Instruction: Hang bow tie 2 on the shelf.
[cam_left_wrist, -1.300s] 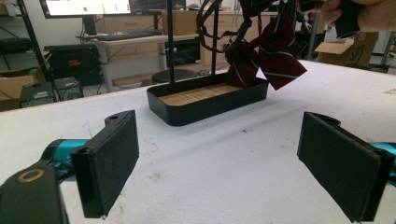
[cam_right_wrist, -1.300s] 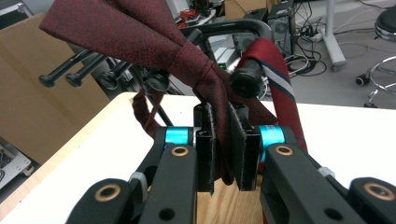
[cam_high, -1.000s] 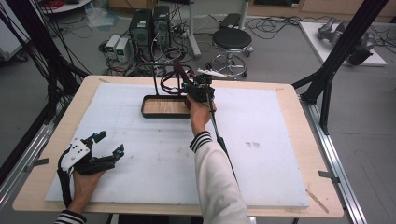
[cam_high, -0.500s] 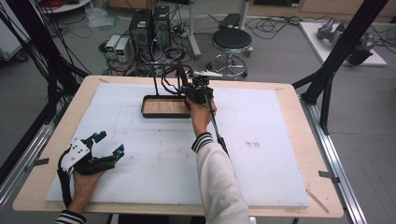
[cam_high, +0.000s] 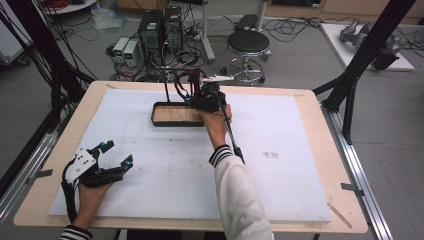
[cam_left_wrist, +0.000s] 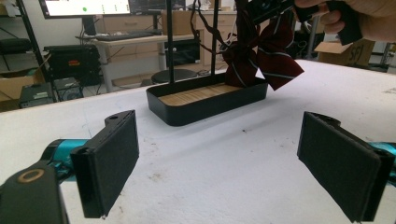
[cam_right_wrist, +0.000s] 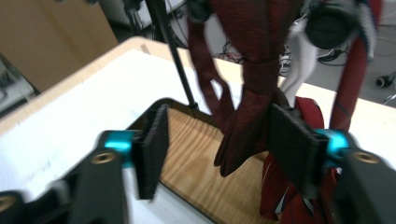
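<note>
A black tray (cam_high: 172, 123) with a wooden floor stands at the far middle of the white mat, and thin black rods (cam_high: 166, 90) rise from it. Dark red ties (cam_high: 184, 85) hang on that stand. My right gripper (cam_high: 196, 95) is at the tray's right end. Its jaws have just been opening, and a dark red tie (cam_right_wrist: 254, 93) hangs loose between the pads, close to the right one, over the tray (cam_right_wrist: 196, 163). My right gripper (cam_right_wrist: 222, 147) is open. My left gripper (cam_high: 119, 152) rests open at the near left, its pads (cam_left_wrist: 112, 158) wide apart, facing the tray (cam_left_wrist: 205, 109) and a striped bow tie (cam_left_wrist: 264, 51).
The white mat (cam_high: 280, 180) covers most of the wooden table (cam_high: 320, 107). Black frame posts (cam_high: 357, 75) stand at the table's corners. Behind the far edge on the floor are a round stool (cam_high: 248, 42), computer cases (cam_high: 160, 27) and loose cables.
Both hands have kept their places. The dark red ties at the stand have shifted a little beside the right gripper. The left gripper looks the same.
</note>
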